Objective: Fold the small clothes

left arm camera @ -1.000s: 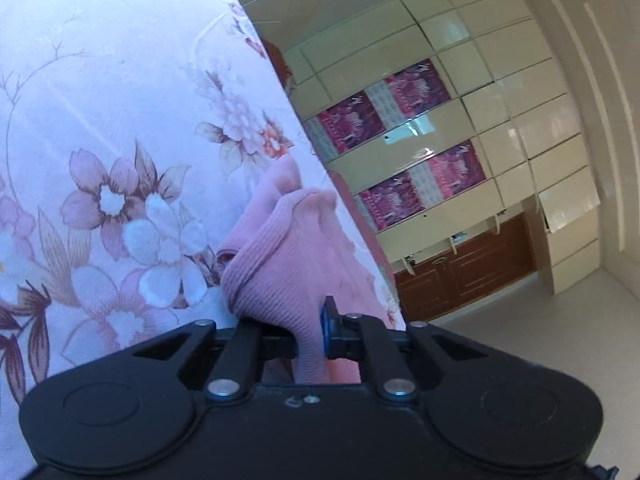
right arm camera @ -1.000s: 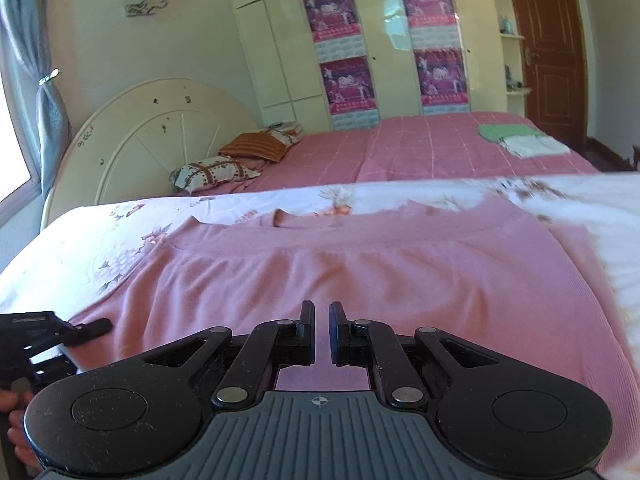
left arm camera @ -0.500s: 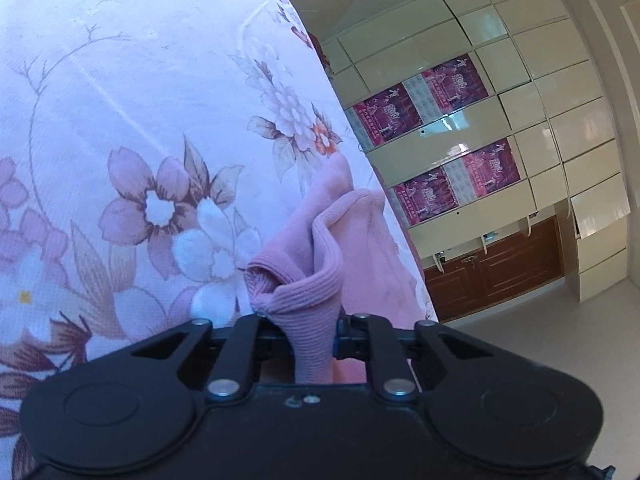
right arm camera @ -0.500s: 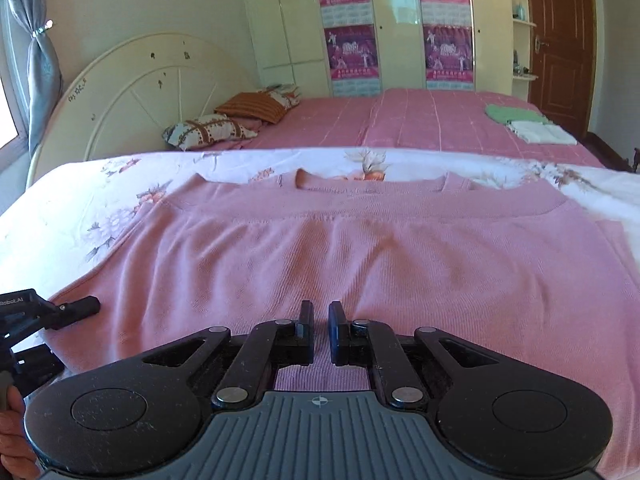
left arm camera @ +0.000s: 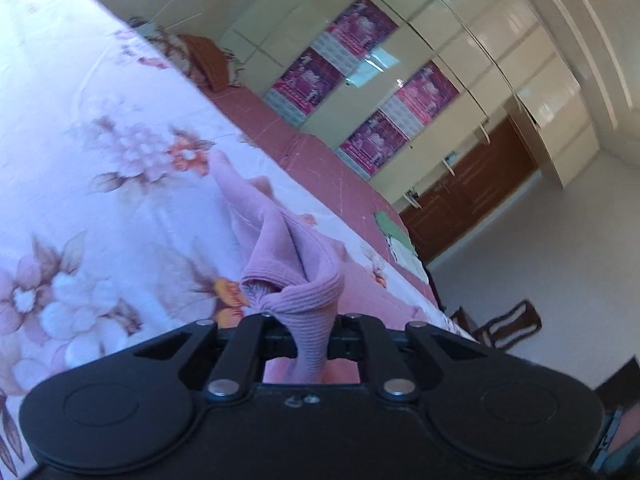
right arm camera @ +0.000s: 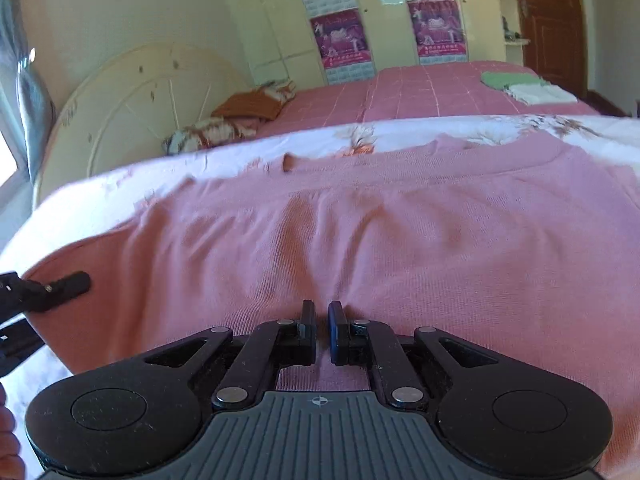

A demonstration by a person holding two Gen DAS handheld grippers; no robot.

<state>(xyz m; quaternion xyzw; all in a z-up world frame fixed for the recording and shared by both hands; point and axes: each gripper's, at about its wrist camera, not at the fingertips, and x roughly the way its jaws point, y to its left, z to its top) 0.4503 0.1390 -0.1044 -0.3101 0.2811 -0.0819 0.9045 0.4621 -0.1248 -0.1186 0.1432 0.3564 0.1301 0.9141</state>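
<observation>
Lifted since earlier, my left tongs (left arm camera: pixel 310 338) pinch the pink sweater's cuff (left arm camera: pixel 298 292); right tongs (right arm camera: pixel 322 330) pressed together, pinching its hem; folding barely begun.

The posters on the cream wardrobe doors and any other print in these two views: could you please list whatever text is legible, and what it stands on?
Nothing is legible.
Purple posters on the cream wardrobe doors: printed lines and calendar grids, too small and blurred.
Black left hand-held gripper: small white marking, cut off and blurred.

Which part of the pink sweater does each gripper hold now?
Left gripper pinches the pink sweater by its ribbed cuff; right gripper grips its hem.
</observation>
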